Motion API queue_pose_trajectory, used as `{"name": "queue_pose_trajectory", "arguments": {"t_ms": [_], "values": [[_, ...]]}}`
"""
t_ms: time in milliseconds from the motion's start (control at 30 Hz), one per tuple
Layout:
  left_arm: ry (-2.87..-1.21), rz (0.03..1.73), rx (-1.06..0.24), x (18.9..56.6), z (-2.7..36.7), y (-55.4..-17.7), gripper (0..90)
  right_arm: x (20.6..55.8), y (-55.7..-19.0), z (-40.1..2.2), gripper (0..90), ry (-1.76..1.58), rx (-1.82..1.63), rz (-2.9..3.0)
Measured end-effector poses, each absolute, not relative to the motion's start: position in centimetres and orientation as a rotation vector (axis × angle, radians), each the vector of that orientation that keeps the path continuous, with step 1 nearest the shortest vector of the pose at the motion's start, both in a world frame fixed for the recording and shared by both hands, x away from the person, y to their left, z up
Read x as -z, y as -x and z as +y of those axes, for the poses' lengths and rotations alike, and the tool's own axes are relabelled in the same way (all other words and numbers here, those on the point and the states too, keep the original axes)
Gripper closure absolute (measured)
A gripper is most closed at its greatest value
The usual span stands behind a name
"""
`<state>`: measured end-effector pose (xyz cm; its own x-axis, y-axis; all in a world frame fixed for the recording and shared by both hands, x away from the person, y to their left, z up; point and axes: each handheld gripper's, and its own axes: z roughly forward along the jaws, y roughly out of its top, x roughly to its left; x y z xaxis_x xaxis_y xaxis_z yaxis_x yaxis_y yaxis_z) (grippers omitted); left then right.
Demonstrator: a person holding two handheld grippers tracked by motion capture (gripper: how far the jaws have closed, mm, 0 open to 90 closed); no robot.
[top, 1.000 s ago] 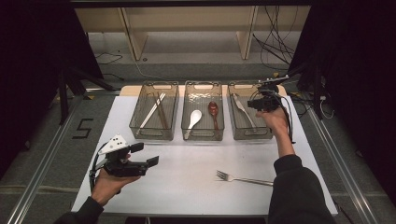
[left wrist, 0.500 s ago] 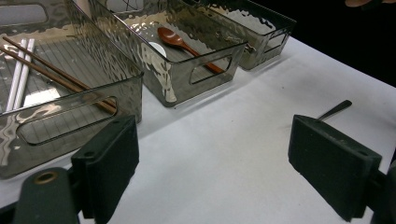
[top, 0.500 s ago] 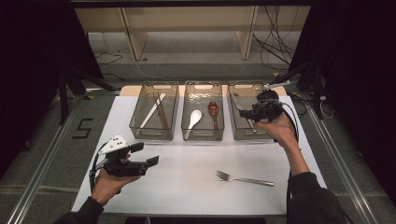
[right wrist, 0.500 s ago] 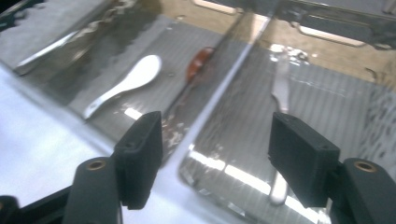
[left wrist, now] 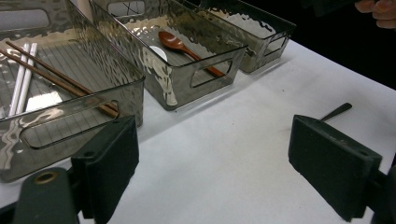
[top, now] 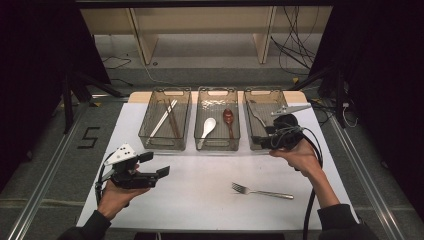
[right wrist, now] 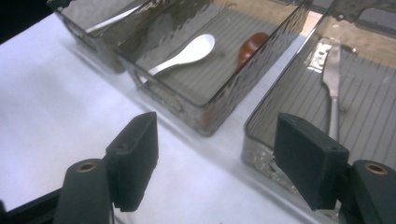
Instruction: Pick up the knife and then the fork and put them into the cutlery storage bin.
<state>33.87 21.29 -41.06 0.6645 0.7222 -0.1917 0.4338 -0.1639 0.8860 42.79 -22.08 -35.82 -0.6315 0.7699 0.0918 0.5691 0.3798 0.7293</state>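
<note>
The right gripper (top: 260,141) – jaws just opened wide, empty – hovers at the right bin's (top: 250,115) near wall, where what seems a fork (right wrist: 332,79) lies inside.

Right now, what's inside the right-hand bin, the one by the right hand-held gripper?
The right bin holds one metal fork, lying lengthwise on the ribbed floor. The right hand-held gripper, jaws just opened and empty, covers the bin's near corner, so that part stays unseen.

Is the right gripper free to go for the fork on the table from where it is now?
Probably yes. The right gripper has open, empty jaws at the near wall of the right bin, and the fork lies alone on bare table just nearer the person, with nothing between.
</note>
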Motion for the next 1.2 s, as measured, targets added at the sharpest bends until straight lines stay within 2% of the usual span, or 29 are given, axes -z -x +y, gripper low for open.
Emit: {"name": "queue_pose_trajectory", "arguments": {"t_ms": [533, 1200], "values": [[-1.797, 0.923, -0.337, 41.1, 21.5, -33.9, 15.6, 37.3, -40.6, -20.4, 29.9, -1.105, -1.028, 2.528], [-1.79, 0.926, -0.334, 41.1, 21.4, -33.9, 15.6, 40.9, -38.4, -19.7, 32.5, -1.011, -0.717, 2.766]]}}
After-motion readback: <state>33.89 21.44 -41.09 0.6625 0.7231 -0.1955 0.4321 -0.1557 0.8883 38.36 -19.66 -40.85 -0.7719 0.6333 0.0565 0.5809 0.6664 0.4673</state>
